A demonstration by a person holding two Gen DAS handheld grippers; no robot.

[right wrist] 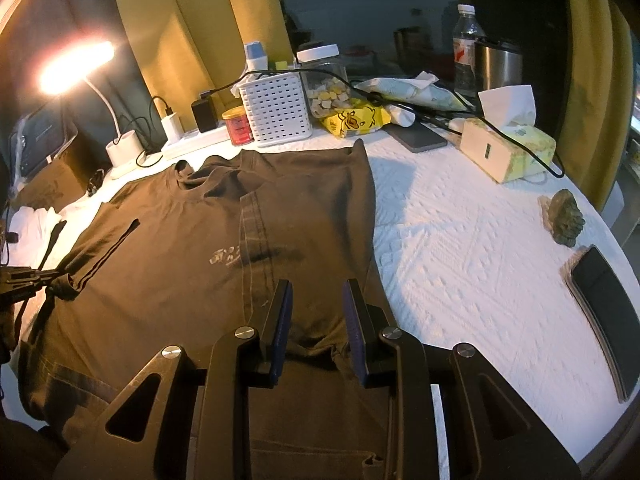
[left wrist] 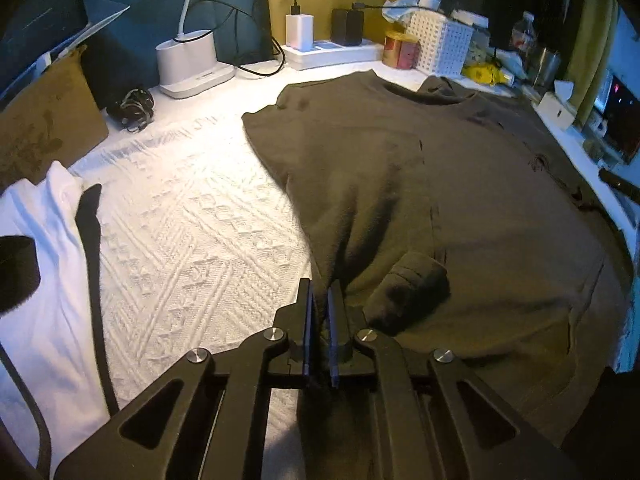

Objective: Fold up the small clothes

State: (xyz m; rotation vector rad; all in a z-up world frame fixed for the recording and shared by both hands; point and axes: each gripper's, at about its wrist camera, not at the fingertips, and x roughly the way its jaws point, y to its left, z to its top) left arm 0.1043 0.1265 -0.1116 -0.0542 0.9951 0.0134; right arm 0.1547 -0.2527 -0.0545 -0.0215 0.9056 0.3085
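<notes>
A dark brown T-shirt (left wrist: 460,208) lies spread on the white textured cloth, collar toward the far clutter. Its right side is folded over toward the middle (right wrist: 312,208). My left gripper (left wrist: 320,300) is shut on the shirt's left edge near the sleeve, lifting a ridge of fabric. It shows at the left edge of the right wrist view (right wrist: 48,278). My right gripper (right wrist: 316,300) is open, its fingers low over the shirt's lower right part with fabric between them.
A white garment (left wrist: 44,280) lies at the left. A lamp base (left wrist: 188,60), power strip (left wrist: 332,50), white basket (right wrist: 276,108), tin (right wrist: 238,126), tissue box (right wrist: 508,148) and bottle (right wrist: 466,52) line the back. A phone (right wrist: 608,312) lies at the right.
</notes>
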